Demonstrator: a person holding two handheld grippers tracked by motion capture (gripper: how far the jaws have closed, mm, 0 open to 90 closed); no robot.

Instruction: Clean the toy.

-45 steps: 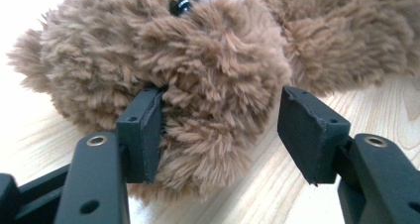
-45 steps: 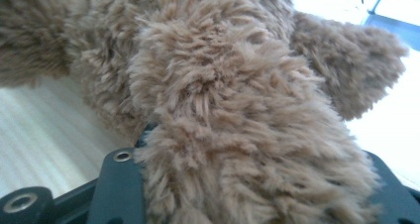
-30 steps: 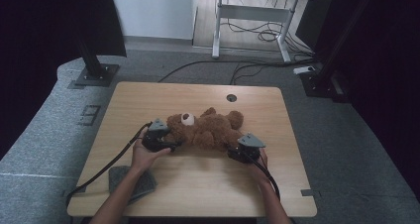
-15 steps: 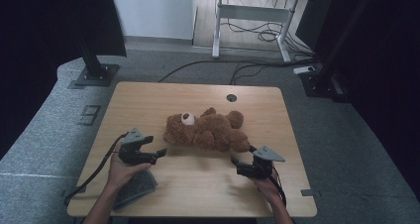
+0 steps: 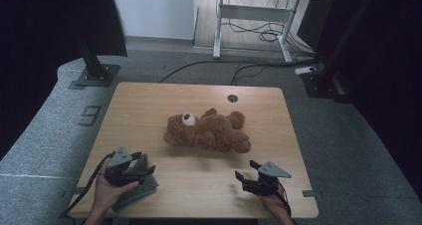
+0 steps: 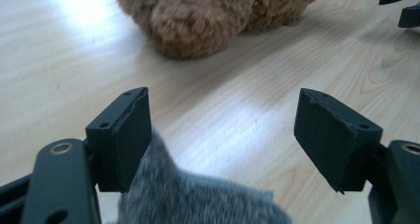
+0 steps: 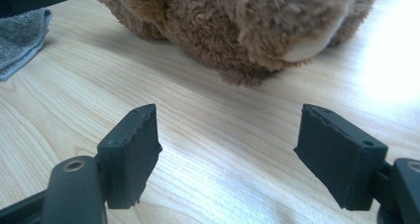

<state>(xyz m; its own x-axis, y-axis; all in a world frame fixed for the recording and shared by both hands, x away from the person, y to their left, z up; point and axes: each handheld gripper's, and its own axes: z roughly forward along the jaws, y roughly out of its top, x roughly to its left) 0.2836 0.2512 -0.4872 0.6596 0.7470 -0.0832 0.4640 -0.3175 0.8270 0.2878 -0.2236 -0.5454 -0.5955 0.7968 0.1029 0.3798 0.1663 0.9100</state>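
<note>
Teddy bear (image 5: 208, 131) lies mid-table; left tongs (image 5: 144, 168) and right tongs (image 5: 246, 171) both released.

Left gripper (image 5: 130, 169) and right gripper (image 5: 258, 177) were both black, each topped by a grey three-cornered plate. Each carried two blocky black jaws with rough, chipped pad edges and small screw holes; brass-coloured rivets sat in the jaw arms. A black cable trailed from each gripper. Both forearms were bare, without sleeves.
</note>
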